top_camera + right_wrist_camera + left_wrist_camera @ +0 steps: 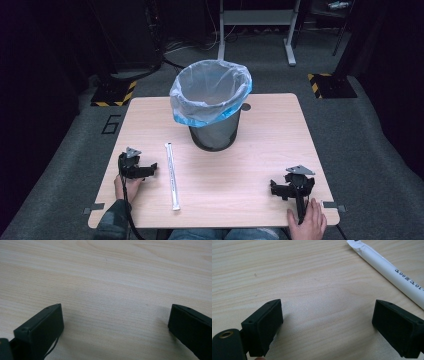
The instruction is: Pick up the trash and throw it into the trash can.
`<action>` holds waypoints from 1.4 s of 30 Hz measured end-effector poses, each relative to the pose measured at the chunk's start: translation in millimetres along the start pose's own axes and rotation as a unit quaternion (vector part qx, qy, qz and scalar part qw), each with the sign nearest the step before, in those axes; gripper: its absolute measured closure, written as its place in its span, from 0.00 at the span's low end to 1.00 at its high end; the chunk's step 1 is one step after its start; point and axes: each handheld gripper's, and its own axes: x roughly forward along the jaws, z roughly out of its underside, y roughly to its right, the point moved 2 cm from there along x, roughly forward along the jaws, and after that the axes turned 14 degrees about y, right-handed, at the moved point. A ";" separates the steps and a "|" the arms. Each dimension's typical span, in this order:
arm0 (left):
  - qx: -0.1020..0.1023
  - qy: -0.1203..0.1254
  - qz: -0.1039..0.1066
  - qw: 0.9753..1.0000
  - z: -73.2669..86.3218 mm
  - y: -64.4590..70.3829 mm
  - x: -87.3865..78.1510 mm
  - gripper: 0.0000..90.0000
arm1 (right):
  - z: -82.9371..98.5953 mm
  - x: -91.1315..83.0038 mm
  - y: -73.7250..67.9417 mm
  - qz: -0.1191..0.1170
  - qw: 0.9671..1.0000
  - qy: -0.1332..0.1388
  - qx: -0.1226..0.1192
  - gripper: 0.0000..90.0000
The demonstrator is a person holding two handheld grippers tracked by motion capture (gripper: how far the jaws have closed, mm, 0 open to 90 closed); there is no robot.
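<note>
1. You have 1 wrapped straw (172,175), 1 bin (214,112) lined with 1 plastic bag (200,116), and 2 grippers on the table (260,165).
2. The straw's white wrapper carries small dark print; in the left gripper view the straw (387,267) shows characters that look like "10°C" among others too small and turned to read fully. A "6" marking (112,123) sits on the floor left of the table.
3. The straw lies flat, lengthwise front to back, left of centre on the table, in front of and to the left of the bin and apart from it.
4. Your left gripper (146,169) rests just left of the straw, pointing toward it, not touching; its jaws are spread wide with bare table between them.
5. Your right gripper (275,189) sits near the front right corner, well apart from the straw; its jaws are also spread wide over bare wood.
</note>
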 end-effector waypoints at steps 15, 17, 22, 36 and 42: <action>-0.007 -0.001 -0.015 1.000 -1.2 1.8 2.1 0.09 | -0.2 0.0 -0.5 0.001 1.000 0.000 0.003 0.00; -0.009 -0.004 -0.018 1.000 -1.5 2.8 2.7 0.08 | -0.2 0.0 -0.4 0.001 1.000 0.000 0.003 0.00; -0.028 -0.026 -0.028 0.999 -2.9 7.9 -0.1 0.02 | -0.2 0.0 -0.5 0.001 1.000 0.000 0.003 0.00; -0.041 -0.034 -0.007 0.999 -19.2 35.3 0.0 0.01 | -0.2 0.0 -0.5 0.001 1.000 0.000 0.003 0.00; -0.033 -0.049 -0.001 0.998 -20.1 47.5 6.4 0.02 | -0.2 0.0 -0.5 0.001 1.000 0.000 0.003 0.00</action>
